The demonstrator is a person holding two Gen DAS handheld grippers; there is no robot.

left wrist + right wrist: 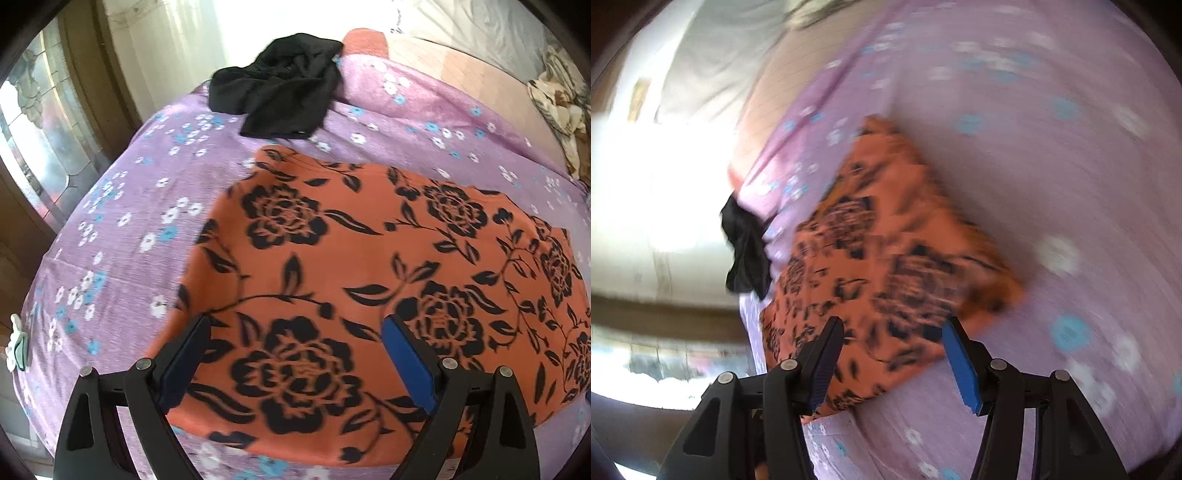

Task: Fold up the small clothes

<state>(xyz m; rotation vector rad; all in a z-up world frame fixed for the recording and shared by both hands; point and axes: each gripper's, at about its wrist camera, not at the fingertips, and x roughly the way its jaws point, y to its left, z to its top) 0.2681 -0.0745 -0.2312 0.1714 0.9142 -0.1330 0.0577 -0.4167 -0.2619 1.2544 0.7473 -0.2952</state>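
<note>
A: Purple flowered bedspread (122, 266) is being recorded as covering the bed; bright window light is being noted behind it, and a pale patterned bundle (561, 107) at the far right edge.

B: Task item position?

A: Orange cloth with black roses (332, 258) is being seen lying flat on the bedspread, its near corner falling between the fingers of the left gripper (295, 332). A crumpled black garment (284, 88) is being logged beyond it, near the bed's far edge, apart from the orange cloth.

B: Left jaws?

A: They are being held wide apart above the cloth; no fabric is being pinched between the blue pads (402, 354).

B: Right side?

A: The right wrist view is being smeared by motion blur. The right gripper (890, 332) is being shown over the orange cloth's (886, 266) near edge, jaws partly open and being eased wider, nothing being gripped. The black garment (746, 247) is being seen at that cloth's left.
</note>
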